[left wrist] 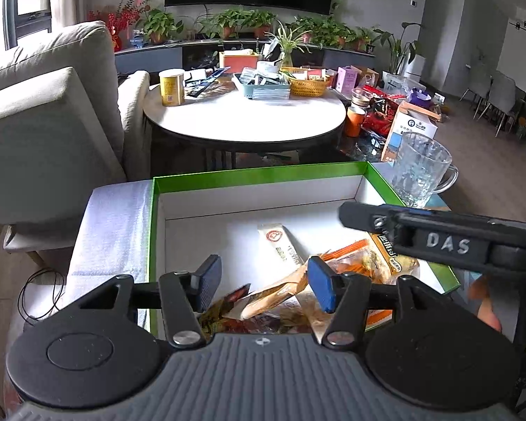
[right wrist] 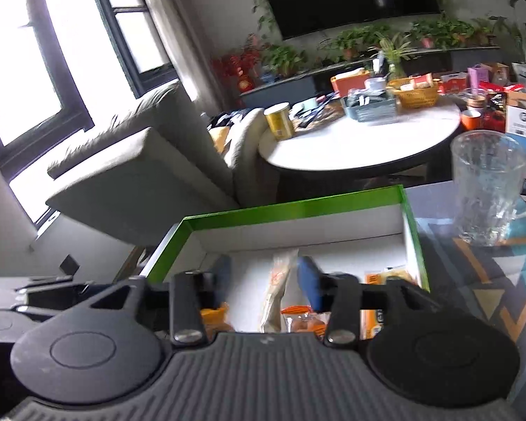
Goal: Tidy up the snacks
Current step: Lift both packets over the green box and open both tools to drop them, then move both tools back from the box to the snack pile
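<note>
Several snack packets (left wrist: 280, 291) already lie in the green-rimmed box (left wrist: 256, 173), directly below and ahead of both pairs of fingers. The left gripper (left wrist: 264, 282) stands apart, holding nothing. The right gripper (right wrist: 264, 279) also shows a gap, with a pale packet (right wrist: 278, 287) between its pads; contact is unclear. Most sorting looks done.

Daylit room, blown-out window (right wrist: 24, 80) glare, right wrist view motion-blurred, left sharper, fisheye bending at edges
</note>
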### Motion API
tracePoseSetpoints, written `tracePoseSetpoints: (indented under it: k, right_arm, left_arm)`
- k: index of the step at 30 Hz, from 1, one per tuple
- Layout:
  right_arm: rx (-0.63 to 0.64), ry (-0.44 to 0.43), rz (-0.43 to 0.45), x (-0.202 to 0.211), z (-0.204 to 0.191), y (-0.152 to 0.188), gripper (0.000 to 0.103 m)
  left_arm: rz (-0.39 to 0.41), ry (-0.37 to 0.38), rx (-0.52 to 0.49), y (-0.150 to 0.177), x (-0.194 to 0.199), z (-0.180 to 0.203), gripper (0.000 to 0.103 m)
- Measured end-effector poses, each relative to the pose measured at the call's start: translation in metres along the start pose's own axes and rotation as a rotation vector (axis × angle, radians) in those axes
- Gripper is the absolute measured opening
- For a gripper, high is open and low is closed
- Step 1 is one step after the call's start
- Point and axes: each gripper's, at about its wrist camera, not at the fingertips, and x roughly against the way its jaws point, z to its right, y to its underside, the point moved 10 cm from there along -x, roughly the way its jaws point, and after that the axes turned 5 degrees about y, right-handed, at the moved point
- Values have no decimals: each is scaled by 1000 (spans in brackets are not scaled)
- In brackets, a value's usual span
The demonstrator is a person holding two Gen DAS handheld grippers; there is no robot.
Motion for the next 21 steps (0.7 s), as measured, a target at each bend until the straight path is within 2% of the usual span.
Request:
tracePoseSetpoints:
  k: [9,15,21]
  right_arm:
    - [27,-13,-17,18,-2,7,24]
    - [82,-11,-22,41,-1,19,24]
    - [160,21,-18,64,-2,35,24]
  left_arm:
    - [20,-49,31,2,12,-17,52]
    - [9,-43,27,23,27,-20,52]
    - [11,-2,53,45,48,-14,52]
